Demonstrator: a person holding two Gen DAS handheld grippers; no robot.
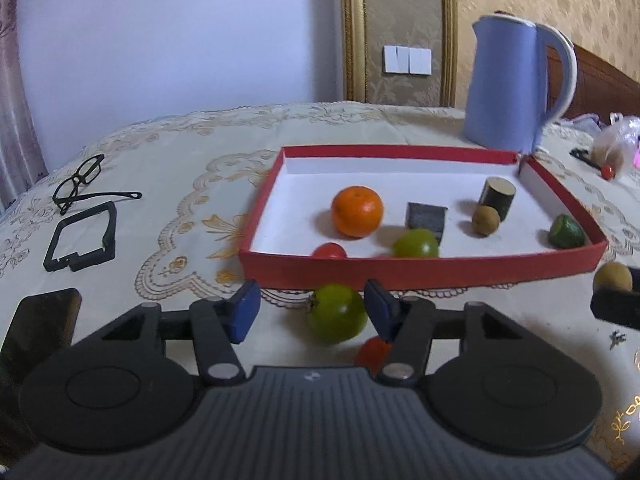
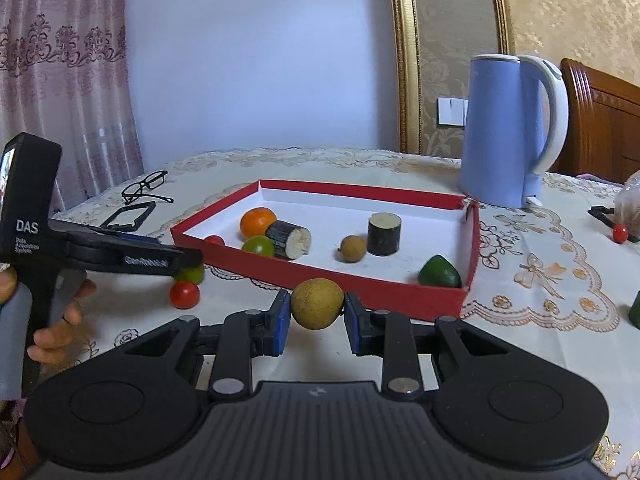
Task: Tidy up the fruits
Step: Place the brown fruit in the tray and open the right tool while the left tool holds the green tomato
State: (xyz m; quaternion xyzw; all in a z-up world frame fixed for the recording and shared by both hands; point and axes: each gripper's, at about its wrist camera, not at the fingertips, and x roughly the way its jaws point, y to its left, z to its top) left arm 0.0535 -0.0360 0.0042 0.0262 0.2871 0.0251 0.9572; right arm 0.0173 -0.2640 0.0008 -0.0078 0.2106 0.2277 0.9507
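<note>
Right tool (image 2: 317, 314) grips round yellow-brown fruit (image 2: 317, 303).

Matt red cardboard tray (image 1: 420, 272), white inside; glossy plastic kettle (image 1: 508, 84); embroidered cloth tablecloth (image 1: 180, 168); shiny-skinned green tomato (image 1: 338, 314).

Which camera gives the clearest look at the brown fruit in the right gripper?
The right wrist view: the brown fruit sits centred and unobstructed, pinched between the right gripper pads just short of the red tray. The left wrist view catches it only small at the right edge, partly hidden behind a black gripper finger.
</note>
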